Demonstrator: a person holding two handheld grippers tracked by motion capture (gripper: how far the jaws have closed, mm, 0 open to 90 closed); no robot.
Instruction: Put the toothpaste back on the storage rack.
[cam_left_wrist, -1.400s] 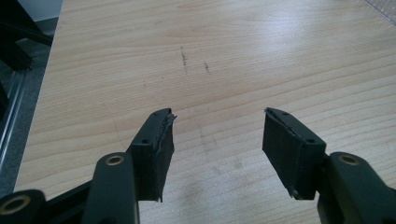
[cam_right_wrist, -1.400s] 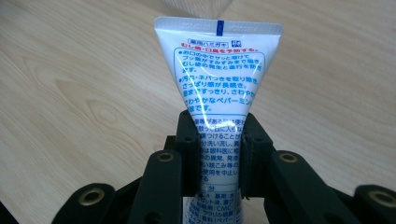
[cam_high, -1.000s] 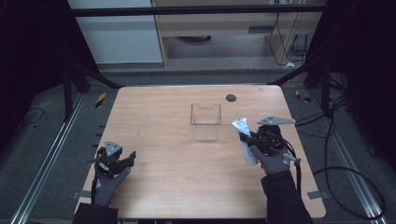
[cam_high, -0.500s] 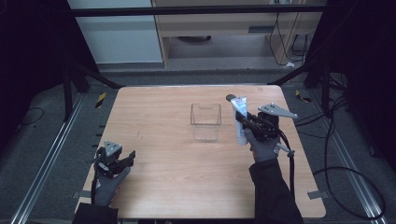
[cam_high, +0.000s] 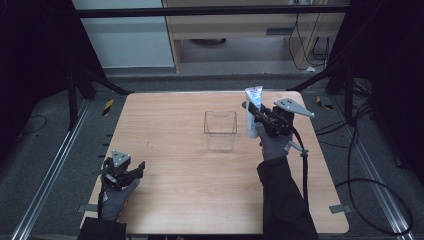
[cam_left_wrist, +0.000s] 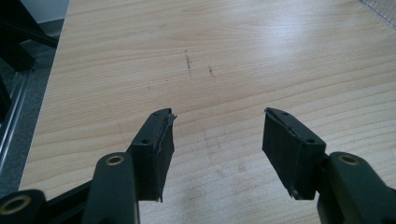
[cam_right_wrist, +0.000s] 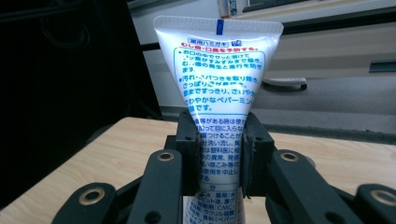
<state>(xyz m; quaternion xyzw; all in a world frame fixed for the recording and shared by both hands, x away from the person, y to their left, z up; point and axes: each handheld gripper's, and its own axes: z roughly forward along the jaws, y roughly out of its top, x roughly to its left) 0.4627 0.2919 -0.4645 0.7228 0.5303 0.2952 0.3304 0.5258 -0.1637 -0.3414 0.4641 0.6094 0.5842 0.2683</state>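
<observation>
The right gripper (cam_high: 256, 116), jaws clamped on an upright toothpaste tube (cam_right_wrist: 217, 88), holds it just right of the clear container (cam_high: 220, 131), while the left gripper (cam_left_wrist: 217, 149) rests gaping, well away.

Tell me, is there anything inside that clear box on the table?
The clear box looks empty: the table shows through its walls. The tube is outside it, clamped in the right gripper beside it.
</observation>
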